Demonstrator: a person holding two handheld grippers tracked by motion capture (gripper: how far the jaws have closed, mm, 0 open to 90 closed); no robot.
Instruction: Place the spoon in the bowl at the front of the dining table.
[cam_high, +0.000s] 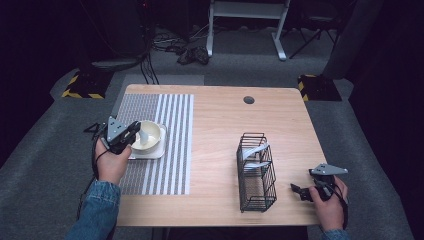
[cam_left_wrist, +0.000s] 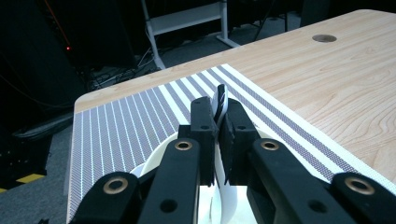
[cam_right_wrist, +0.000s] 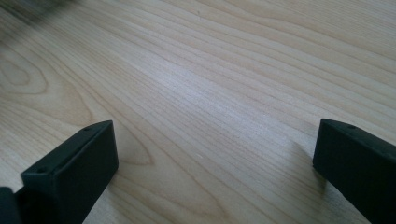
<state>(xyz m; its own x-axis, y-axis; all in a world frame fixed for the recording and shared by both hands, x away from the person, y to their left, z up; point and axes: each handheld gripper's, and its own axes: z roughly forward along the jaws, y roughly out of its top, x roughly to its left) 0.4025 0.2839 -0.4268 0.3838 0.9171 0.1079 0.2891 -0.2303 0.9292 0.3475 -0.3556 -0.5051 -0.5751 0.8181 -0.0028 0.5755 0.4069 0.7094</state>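
**Left gripper clamped on a thin white piece above the bowl; right gripper idle and wide open**

Table (cam_high: 220, 130): pale wood, rounded corners, grain running in long streaks. The right gripper view shows that grain close up, with knots and whorls; the high view shows a dark round grommet (cam_high: 249, 100) in the far edge.

Placemat (cam_high: 157, 145): woven, grey and white stripes, rectangular, lying under the left gripper. The left gripper view shows its ribbed weave and broad white bands ahead of the jaws.

Wire rack (cam_high: 256, 172): black, open mesh, box-shaped, between the two grippers and nearer the right one. Flat pale pieces (cam_high: 256, 150) stand tilted in it; what they are is not clear.

Bowl (cam_high: 147, 136): cream, round, glossy, on a white square plate (cam_high: 150, 151), directly below and ahead of the left gripper's tips. In the left gripper view its rim curves under the jaws.

Left gripper (cam_high: 134, 131): jaws nearly closed, pads pinching a thin white piece with a dark edge (cam_left_wrist: 219, 100) that stands upright between the tips, poking out beyond them. In the high view it sits over the bowl.

Right gripper (cam_high: 296, 189): jaws spread wide, nothing between them, low over bare wood, just right of the rack.
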